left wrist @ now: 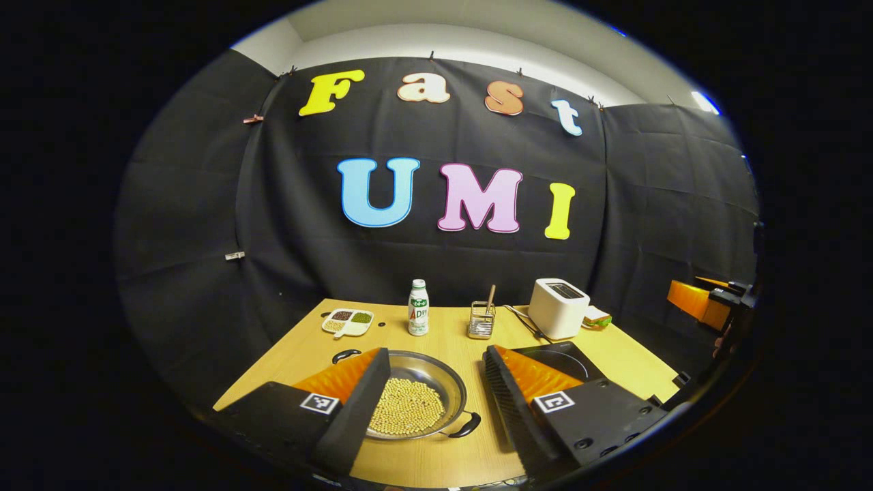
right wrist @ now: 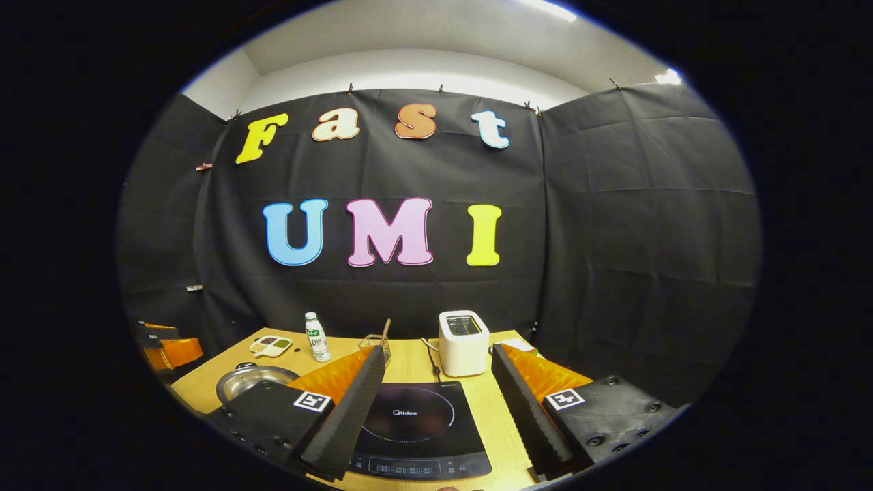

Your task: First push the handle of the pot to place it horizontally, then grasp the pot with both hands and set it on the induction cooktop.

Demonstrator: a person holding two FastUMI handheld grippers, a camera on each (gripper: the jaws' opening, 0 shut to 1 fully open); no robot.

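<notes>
Wooden table (left wrist: 436, 327) holds steel pot (left wrist: 416, 402) of soybeans, left of Midea-branded induction cooktop (right wrist: 416, 429). Left gripper (left wrist: 436, 402) spread wide above pot; right gripper (right wrist: 436, 416) spread wide above cooktop, both empty.

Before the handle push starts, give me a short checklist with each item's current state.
1. Left tongs open and empty: ok, the jaws stand wide apart above the pot.
2. Right tongs open and empty: ok, held over the induction cooktop.
3. Pot handles already horizontal: not ok, they lie on a diagonal, one near right, one far left.
4. Cooktop surface free for the pot: ok.
5. Pot holds beans, so keep it level: ok for now.
6. Toaster and cable away from the cooktop: cannot tell how close the cable runs.
</notes>
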